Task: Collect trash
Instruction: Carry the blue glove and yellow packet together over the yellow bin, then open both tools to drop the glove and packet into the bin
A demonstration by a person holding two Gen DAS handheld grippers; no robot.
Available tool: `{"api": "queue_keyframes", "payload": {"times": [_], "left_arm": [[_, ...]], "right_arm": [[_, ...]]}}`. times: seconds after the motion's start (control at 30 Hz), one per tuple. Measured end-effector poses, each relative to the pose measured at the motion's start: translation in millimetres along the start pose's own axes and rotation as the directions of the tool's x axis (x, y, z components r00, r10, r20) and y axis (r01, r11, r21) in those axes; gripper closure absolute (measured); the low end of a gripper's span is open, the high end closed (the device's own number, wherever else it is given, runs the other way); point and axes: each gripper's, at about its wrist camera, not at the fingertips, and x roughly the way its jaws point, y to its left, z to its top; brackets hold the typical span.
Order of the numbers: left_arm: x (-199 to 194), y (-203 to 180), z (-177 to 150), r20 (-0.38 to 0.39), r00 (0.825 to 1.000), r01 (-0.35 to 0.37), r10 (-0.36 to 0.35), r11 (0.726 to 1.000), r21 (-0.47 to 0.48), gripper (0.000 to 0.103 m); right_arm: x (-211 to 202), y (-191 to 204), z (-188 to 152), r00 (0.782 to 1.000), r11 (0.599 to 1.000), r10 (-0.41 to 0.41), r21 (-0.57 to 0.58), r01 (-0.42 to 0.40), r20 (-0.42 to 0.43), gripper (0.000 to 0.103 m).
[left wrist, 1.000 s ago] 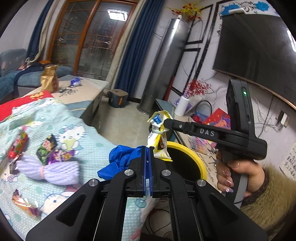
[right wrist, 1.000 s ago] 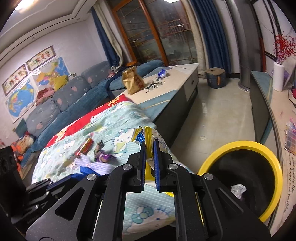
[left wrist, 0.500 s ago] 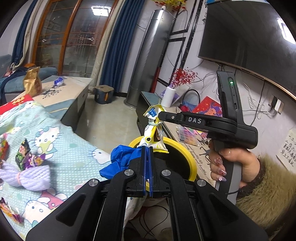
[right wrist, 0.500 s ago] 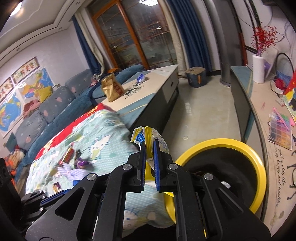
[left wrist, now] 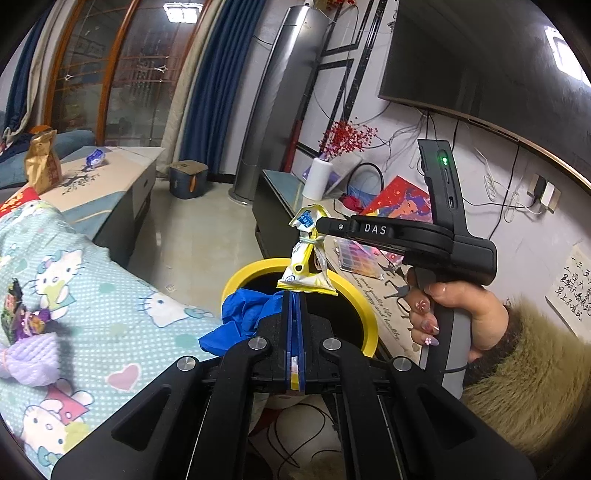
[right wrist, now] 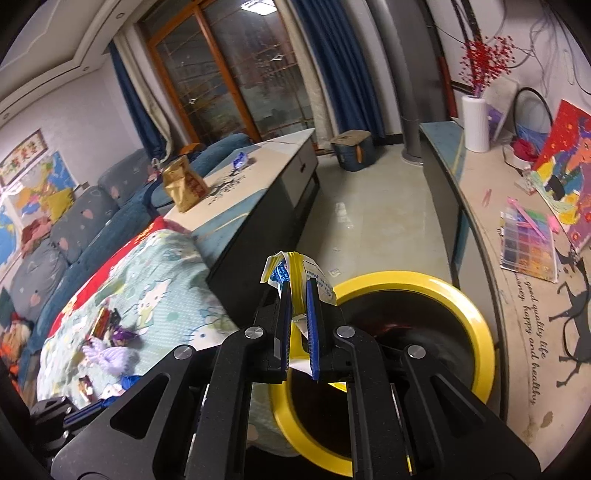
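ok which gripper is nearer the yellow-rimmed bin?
Right, judging by the views. The right gripper holds its yellow snack wrapper over the yellow-rimmed bin opening; the left gripper, shut on crumpled blue plastic, sits at the rim's near edge.

You're in a living room: pale tiled floor [right wrist: 373,221], blue curtains [left wrist: 218,85] beside wood-framed glass doors [right wrist: 236,77], a grey sofa [right wrist: 55,229], a long low table [right wrist: 258,173], a wall-mounted television [left wrist: 472,62], ceiling light [left wrist: 181,13] on.

Patterned blanket [left wrist: 110,314] bears wrappers [left wrist: 22,317].
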Motion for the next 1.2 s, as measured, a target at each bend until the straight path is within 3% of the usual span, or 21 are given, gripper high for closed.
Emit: {"api": "queue_keyframes", "payload": {"times": [0.5,0.97,1.0,1.03,1.07,1.1,1.17,1.2], "left_arm": [[46,-19,-7,-0.081,0.996,0.043,-0.041,0.999,0.028,0.101],[87,-25,-5,-0.136,0.990,0.041,-0.034,0.998,0.048,0.100],[89,-24,-4,-0.138,0.990,0.038,-0.031,0.998,0.044,0.094],[91,-21,-4,-0.138,0.990,0.028,-0.023,0.999,0.035,0.083],[92,-19,-5,-0.137,0.991,0.018,-0.014,0.999,0.028,0.043],[92,-16,-5,-0.133,0.991,0.011,-0.009,1.000,0.015,0.022],[89,-8,-5,-0.121,0.993,0.009,-0.011,1.000,-0.012,0.023],[87,-6,-5,-0.115,0.993,-0.005,0.003,1.000,-0.013,0.018]], "right_arm": [[7,-50,-2,0.996,0.992,-0.082,0.099,0.083,-0.020,0.098],[18,-80,-6,0.994,0.979,-0.097,0.176,0.106,-0.056,0.096],[19,-82,-7,0.993,0.977,-0.096,0.186,0.106,-0.065,0.094],[19,-85,-7,0.993,0.975,-0.093,0.196,0.105,-0.070,0.083],[19,-87,-8,0.993,0.973,-0.095,0.204,0.108,-0.071,0.072],[19,-88,-9,0.992,0.971,-0.102,0.209,0.115,-0.073,0.068],[19,-88,-10,0.992,0.970,-0.106,0.210,0.119,-0.073,0.065],[19,-87,-10,0.991,0.972,-0.110,0.202,0.123,-0.073,0.065]]}}
